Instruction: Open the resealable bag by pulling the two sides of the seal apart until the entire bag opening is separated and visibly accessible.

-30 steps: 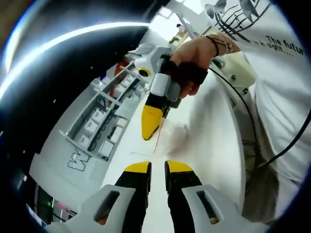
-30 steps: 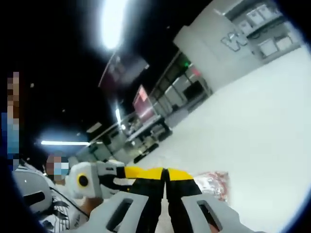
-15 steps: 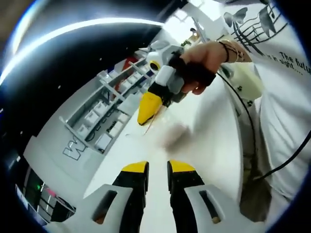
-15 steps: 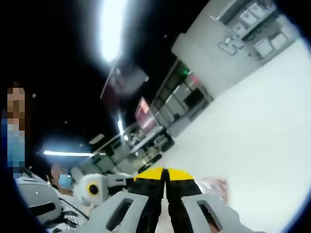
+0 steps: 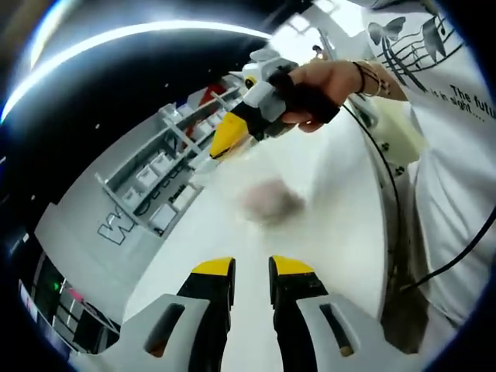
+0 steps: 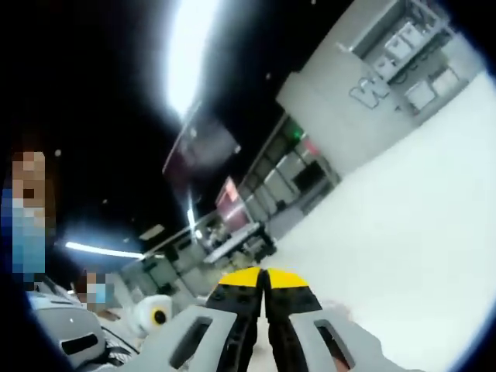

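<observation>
White worktop (image 5: pixel 341 232) lies beneath both my grippers. My right gripper (image 5: pixel 221 138), held in my hand (image 5: pixel 314 89), has lifted higher than a second ago, its jaws pressed together; whether they pinch the seal I cannot tell. The resealable bag (image 5: pixel 267 200) is a pale blur on the worktop, now apart from both grippers. My left gripper (image 5: pixel 252 267) hovers, jaws narrowly parted. I judge the bag was released, with the opening done or nearly so.
</observation>
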Motion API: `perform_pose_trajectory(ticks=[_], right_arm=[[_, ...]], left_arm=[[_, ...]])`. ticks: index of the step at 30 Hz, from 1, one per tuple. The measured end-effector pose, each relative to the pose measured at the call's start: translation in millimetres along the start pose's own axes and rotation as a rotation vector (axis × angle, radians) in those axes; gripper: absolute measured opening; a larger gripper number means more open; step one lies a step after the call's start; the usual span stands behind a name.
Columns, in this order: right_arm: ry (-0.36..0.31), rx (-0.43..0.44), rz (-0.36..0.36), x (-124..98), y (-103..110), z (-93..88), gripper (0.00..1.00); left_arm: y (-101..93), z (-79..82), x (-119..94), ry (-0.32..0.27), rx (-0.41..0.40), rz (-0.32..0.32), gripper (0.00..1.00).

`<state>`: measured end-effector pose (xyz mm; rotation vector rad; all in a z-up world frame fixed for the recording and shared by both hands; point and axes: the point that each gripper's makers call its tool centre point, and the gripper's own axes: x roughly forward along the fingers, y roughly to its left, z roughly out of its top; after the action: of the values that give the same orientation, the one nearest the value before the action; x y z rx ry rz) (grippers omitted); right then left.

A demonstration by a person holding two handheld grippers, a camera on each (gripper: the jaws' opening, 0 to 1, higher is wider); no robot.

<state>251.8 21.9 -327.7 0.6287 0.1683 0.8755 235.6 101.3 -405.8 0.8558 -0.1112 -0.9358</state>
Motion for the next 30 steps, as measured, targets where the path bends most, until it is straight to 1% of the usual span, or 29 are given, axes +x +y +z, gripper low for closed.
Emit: perform_pose_trajectory(ticks=[5, 10, 17, 21, 30], right_arm=[[-0.021, -0.014, -0.005, 2.3, 0.0, 5.4, 0.0], [-0.03, -0.024, 0.006, 8.1, -0.4, 1.5, 0.0], [-0.04, -0.033, -0.007, 6.3, -6.6, 2.0, 0.0], [-0.036, -0.04, -0.013, 7.9, -6.1, 0.6, 0.0], [-0.045, -0.074, -0.03, 6.8, -11.1, 5.8, 0.0]], left_arm=[[1.3, -0.7, 0.1, -0.001, -0.004, 0.004, 0.17], [3.6, -2.0, 0.1, 0.001, -0.007, 0.012, 0.17], [6.6, -4.1, 0.0, 0.004, -0.013, 0.024, 0.17], [6.0, -5.5, 0.6, 0.007, -0.015, 0.023, 0.17], [9.9, -6.5, -1.3, 0.005, -0.024, 0.043, 0.17]])
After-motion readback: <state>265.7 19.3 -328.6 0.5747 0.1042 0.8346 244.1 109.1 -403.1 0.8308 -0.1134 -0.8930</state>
